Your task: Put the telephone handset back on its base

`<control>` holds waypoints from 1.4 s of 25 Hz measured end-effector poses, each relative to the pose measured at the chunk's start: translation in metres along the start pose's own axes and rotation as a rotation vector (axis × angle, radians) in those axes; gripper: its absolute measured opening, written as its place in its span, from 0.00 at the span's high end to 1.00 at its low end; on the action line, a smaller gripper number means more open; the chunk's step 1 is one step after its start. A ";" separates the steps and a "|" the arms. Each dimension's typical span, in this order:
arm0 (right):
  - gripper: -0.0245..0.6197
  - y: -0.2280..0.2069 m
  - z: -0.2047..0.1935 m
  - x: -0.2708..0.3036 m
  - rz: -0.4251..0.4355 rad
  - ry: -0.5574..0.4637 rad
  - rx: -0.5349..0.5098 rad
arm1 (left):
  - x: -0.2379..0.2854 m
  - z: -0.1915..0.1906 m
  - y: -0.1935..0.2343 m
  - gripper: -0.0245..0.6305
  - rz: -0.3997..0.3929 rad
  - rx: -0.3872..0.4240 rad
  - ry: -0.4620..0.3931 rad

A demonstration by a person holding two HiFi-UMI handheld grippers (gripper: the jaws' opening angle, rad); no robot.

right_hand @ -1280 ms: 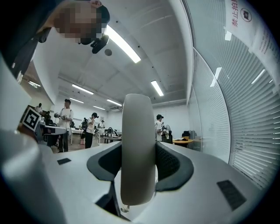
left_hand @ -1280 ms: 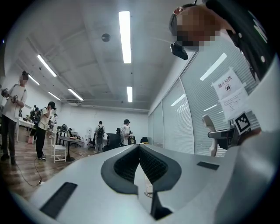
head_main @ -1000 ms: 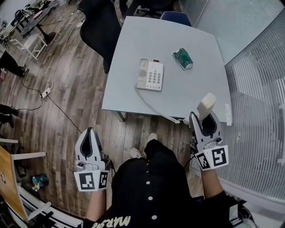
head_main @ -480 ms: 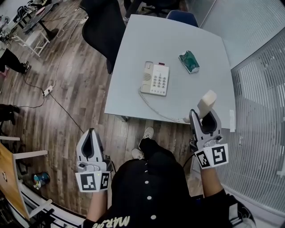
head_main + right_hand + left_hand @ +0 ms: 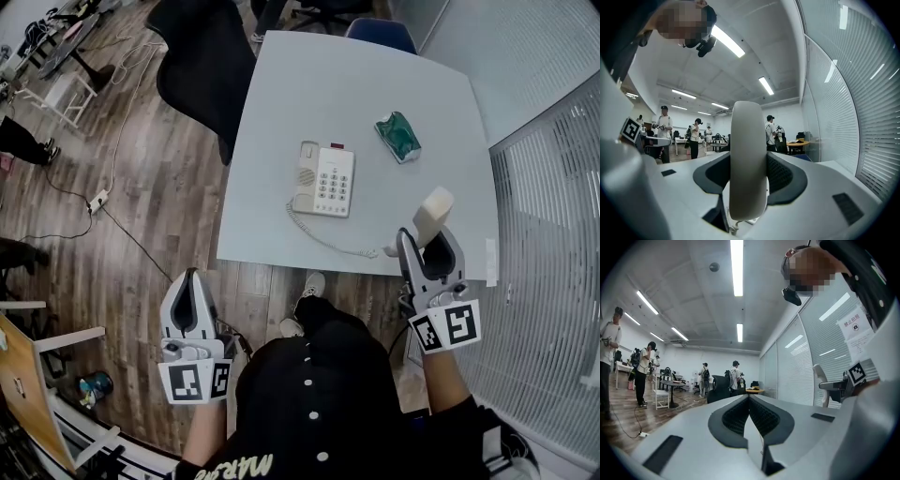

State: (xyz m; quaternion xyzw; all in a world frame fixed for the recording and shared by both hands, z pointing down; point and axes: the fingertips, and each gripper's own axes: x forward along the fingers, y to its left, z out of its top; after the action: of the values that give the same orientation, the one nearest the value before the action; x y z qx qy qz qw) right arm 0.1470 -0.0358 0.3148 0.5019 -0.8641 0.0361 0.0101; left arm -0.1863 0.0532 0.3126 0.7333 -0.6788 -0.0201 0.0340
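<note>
Cream handset, smooth and rounded, stood upright, clamped between the jaws of the right gripper by the near right edge of the grey table, coiled cord strung to the keypad base at mid-table, left gripper held low, jaws pressed together on nothing.

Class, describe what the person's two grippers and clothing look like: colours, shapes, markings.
The left gripper and right gripper are light grey shells tapering forward, with black ribbed pads lining the jaws. Each carries a white cube printed with black square markers at its rear. The person wears a black top with white buttons.
</note>
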 end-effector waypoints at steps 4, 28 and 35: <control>0.61 -0.012 -0.001 0.022 -0.003 0.004 0.007 | 0.026 0.000 0.001 0.94 -0.009 0.003 0.004; 0.61 -0.052 -0.030 0.119 -0.021 0.079 0.124 | 0.137 -0.008 0.001 0.94 -0.071 0.014 0.074; 0.61 -0.030 -0.054 0.132 -0.118 0.146 0.155 | 0.164 -0.016 0.023 0.94 -0.182 0.005 0.111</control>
State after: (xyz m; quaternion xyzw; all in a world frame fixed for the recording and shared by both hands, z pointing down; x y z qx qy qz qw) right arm 0.1064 -0.1615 0.3774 0.5473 -0.8246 0.1388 0.0363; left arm -0.1951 -0.1117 0.3332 0.7920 -0.6064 0.0190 0.0678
